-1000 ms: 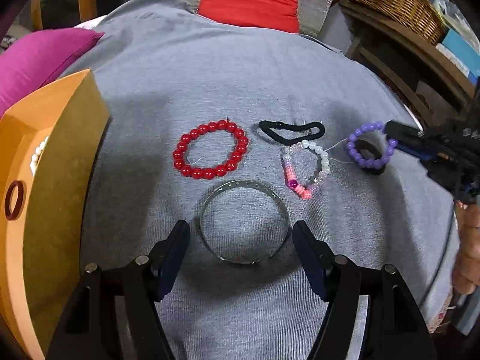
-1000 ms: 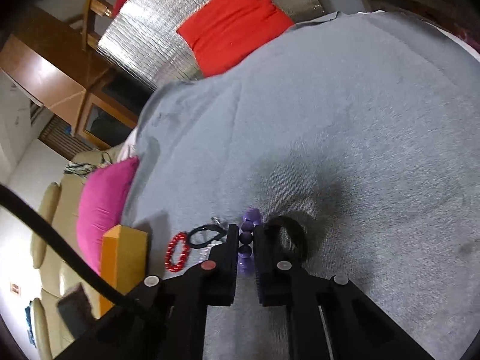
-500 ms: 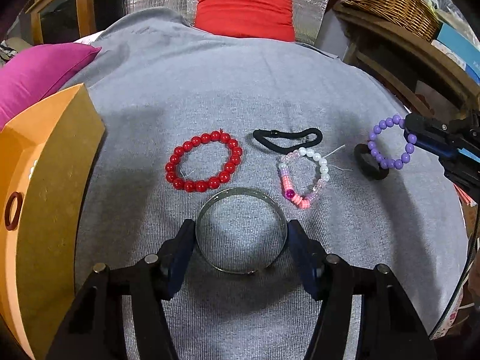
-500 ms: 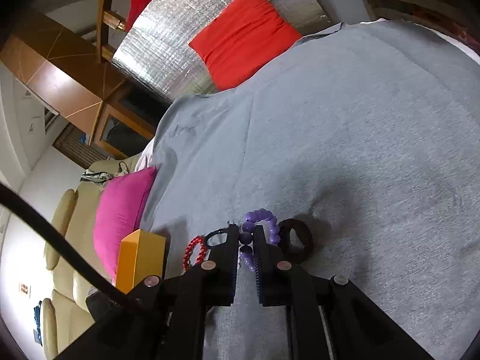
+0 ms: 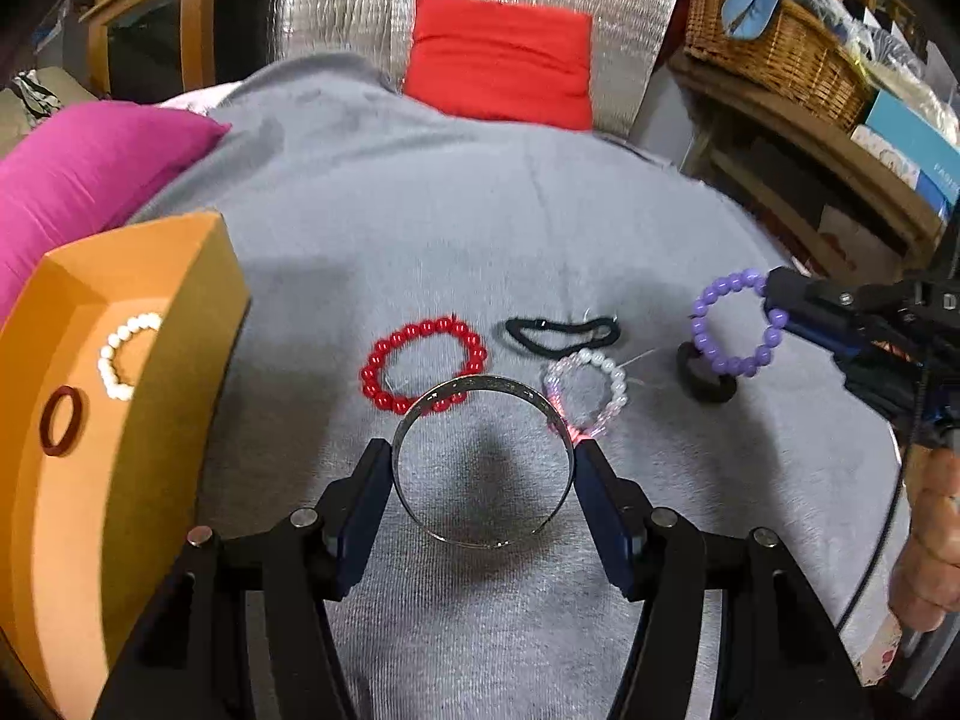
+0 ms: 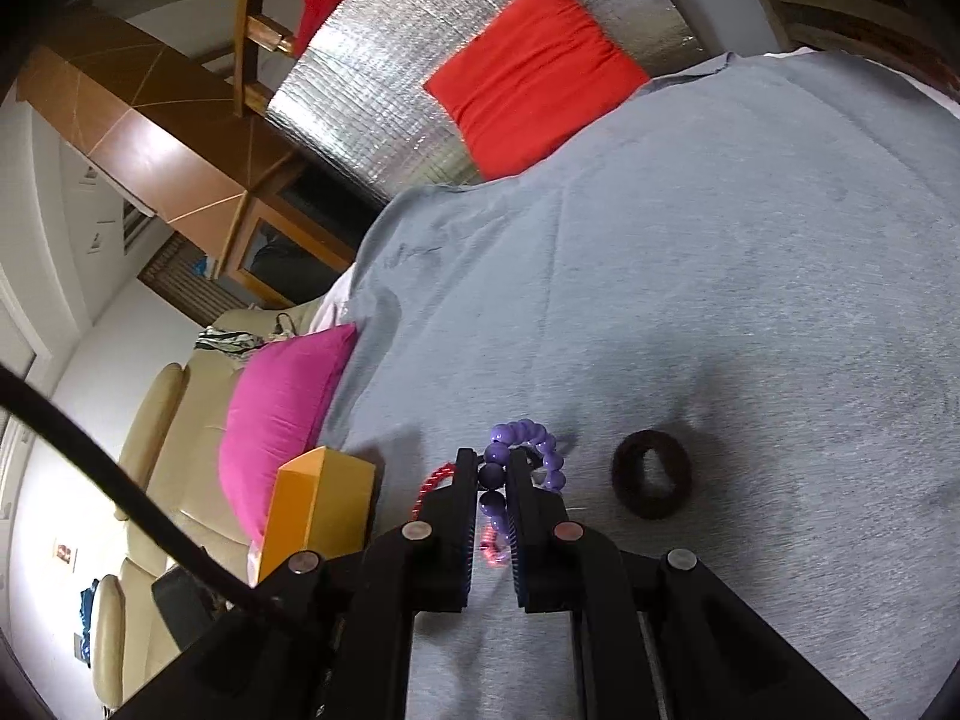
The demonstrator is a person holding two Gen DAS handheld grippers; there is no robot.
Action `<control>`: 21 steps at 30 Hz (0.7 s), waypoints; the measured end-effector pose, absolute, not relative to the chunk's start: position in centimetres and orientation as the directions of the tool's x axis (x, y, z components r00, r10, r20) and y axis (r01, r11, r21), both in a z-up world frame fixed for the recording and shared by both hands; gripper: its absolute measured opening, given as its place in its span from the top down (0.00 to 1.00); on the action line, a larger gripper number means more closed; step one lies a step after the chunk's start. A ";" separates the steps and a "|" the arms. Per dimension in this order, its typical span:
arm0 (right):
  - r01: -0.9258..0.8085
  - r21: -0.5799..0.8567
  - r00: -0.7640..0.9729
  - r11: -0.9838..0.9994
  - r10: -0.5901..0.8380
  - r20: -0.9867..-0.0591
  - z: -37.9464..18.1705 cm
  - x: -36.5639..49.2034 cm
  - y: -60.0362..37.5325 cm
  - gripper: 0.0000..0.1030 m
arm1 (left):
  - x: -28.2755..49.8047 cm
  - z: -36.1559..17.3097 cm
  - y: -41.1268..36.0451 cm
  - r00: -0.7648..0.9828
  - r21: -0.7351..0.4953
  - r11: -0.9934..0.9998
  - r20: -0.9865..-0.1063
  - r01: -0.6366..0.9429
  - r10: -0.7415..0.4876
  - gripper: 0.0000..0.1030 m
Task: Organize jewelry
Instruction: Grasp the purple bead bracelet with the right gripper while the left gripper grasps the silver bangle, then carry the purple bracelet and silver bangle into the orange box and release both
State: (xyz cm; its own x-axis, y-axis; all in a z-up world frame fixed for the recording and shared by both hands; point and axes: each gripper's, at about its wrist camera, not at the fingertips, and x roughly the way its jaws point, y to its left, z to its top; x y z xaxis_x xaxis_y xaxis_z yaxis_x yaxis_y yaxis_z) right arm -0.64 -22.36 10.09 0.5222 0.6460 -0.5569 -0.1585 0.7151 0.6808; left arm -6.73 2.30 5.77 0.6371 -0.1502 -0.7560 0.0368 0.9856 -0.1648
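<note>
A silver bangle (image 5: pixel 480 382) hangs just above the grey cloth, pinched across its width by my left gripper (image 5: pixel 483 450), which is shut on it. Behind it lie a red bead bracelet (image 5: pixel 375 369), a black hair tie (image 5: pixel 540 345) and a pink-and-white bead bracelet (image 5: pixel 618 384). At the right, my right gripper (image 5: pixel 780 294) is shut on a purple bead bracelet (image 5: pixel 699 330) held clear of the cloth. In the right wrist view the purple beads (image 6: pixel 510 435) sit between the shut jaws of the right gripper (image 6: pixel 492 459).
An orange box (image 5: pixel 180 372) stands at the left with a white pearl bracelet (image 5: pixel 117 360) and a dark red ring (image 5: pixel 60 423) inside. A black scrunchie (image 5: pixel 705 387) lies under the purple bracelet. Pink and red cushions and a wicker basket border the cloth. A hand shows at the right edge.
My left gripper closed onto the silver bangle and raised it off the cloth. My right gripper lifted the purple bracelet up and away from the black scrunchie.
</note>
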 end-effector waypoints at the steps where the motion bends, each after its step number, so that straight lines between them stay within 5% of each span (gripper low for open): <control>1: -0.164 0.683 0.522 0.712 0.650 -0.553 10.2 -0.7 -22.3 0.90 | -7.1 6.1 2.4 0.645 -0.161 0.986 -0.751 0.034 -0.145 0.39; 21: -0.366 0.669 0.453 0.647 0.752 -0.479 13.8 -5.1 -13.2 0.89 | -14.6 11.5 8.9 0.765 -0.164 0.982 -0.643 -0.091 -0.036 0.39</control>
State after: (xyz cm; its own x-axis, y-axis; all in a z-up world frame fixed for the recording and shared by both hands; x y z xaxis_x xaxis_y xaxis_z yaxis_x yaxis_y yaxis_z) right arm -5.11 -13.18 13.84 0.4532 0.7520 -0.4786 -0.3660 0.6465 0.6693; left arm -14.59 8.90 11.52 0.7653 -0.0365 -0.6426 -0.0912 0.9822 -0.1643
